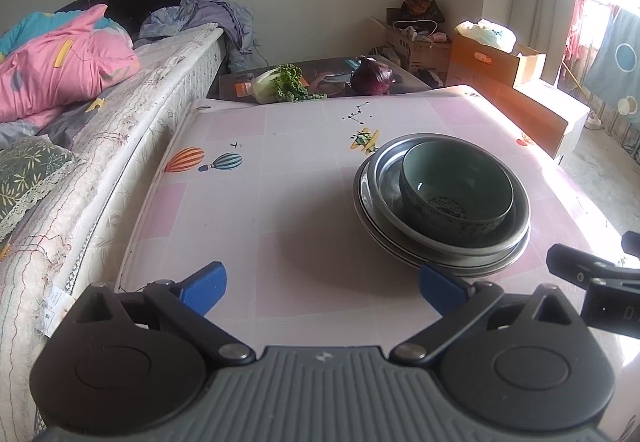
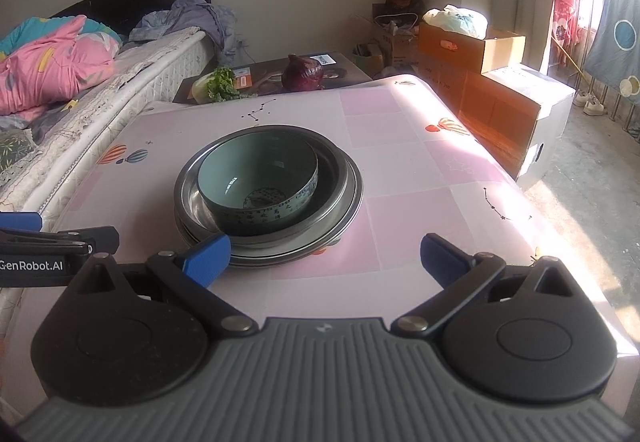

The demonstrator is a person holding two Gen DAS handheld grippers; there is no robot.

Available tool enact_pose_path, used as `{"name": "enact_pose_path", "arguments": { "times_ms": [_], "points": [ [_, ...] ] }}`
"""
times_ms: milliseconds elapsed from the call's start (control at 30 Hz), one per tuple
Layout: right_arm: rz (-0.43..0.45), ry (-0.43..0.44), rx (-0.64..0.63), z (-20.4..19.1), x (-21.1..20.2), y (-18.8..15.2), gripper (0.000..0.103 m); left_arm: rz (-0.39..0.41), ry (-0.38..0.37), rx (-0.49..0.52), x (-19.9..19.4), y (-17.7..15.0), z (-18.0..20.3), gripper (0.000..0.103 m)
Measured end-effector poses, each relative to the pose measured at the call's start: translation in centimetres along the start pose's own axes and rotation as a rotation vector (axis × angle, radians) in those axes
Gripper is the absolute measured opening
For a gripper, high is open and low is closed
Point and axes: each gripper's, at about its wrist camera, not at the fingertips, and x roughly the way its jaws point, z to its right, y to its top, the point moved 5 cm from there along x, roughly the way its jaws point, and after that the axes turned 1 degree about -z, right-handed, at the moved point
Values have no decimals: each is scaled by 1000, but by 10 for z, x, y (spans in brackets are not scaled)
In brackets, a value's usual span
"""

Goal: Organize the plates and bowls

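A green ceramic bowl (image 1: 456,185) sits inside a metal bowl (image 1: 516,230), which rests on a stack of metal plates (image 1: 472,268) on the table. The same green bowl (image 2: 258,181), metal bowl (image 2: 338,177) and plates (image 2: 280,256) show in the right wrist view. My left gripper (image 1: 322,288) is open and empty, left of and in front of the stack. My right gripper (image 2: 324,256) is open and empty, in front of the stack and to its right. Each gripper shows at the edge of the other's view.
The table (image 1: 280,201) has a pink patterned cloth. A bed (image 1: 100,113) runs along its left side. A lettuce (image 1: 280,81) and a red cabbage (image 1: 372,75) lie on a dark box beyond the far edge. Cardboard boxes (image 2: 508,109) stand to the right.
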Motion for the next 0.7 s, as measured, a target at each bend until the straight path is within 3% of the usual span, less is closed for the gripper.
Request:
{"name": "enact_pose_path", "arguments": {
  "times_ms": [700],
  "points": [
    [-15, -12, 8, 5, -1, -5, 102, -32, -52, 19, -4, -6, 12, 103]
  ]
}}
